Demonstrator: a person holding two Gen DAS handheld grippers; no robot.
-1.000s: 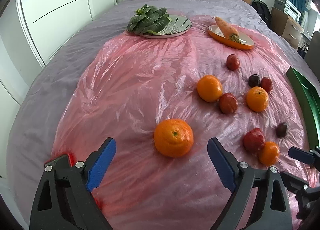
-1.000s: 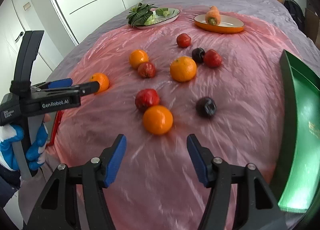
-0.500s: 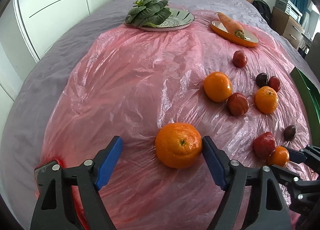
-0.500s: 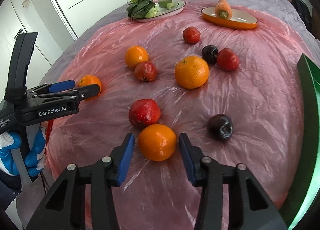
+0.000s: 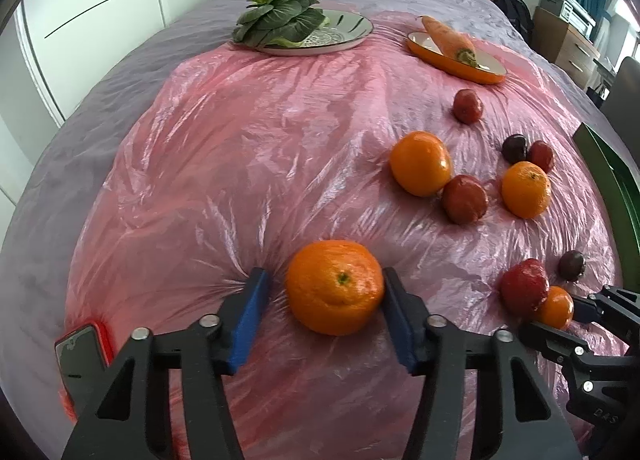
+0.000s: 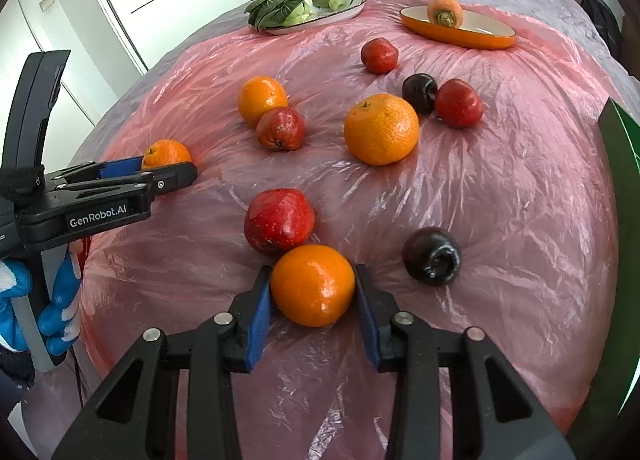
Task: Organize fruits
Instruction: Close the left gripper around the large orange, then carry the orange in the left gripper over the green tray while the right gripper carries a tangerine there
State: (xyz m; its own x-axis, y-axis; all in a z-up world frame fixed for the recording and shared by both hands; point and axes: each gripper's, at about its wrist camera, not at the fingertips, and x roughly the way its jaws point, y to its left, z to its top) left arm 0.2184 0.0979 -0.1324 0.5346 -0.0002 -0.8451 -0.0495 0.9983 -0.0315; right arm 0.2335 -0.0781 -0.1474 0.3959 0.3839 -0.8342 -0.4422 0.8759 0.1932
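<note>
Oranges, red fruits and dark plums lie scattered on a pink plastic sheet (image 5: 240, 163) over a bed. In the left wrist view my left gripper (image 5: 324, 292) straddles a large orange (image 5: 335, 292); the right pad touches it, and a small gap shows at the left pad. In the right wrist view my right gripper (image 6: 314, 288) has both blue pads against a smaller orange (image 6: 313, 284) that rests on the sheet. A red fruit (image 6: 279, 219) touches that orange from behind and a dark plum (image 6: 431, 256) lies to its right.
A green tray (image 6: 624, 244) stands at the right edge. At the far end stand a plate of leafy greens (image 5: 296, 25) and an orange dish with a carrot (image 5: 456, 55). A red-cased phone (image 5: 80, 352) lies at the near left. More fruits (image 6: 381, 128) lie mid-sheet.
Both grippers moved forward over their oranges and narrowed. The right one closed onto the small orange; the left one closed in around the large orange.
</note>
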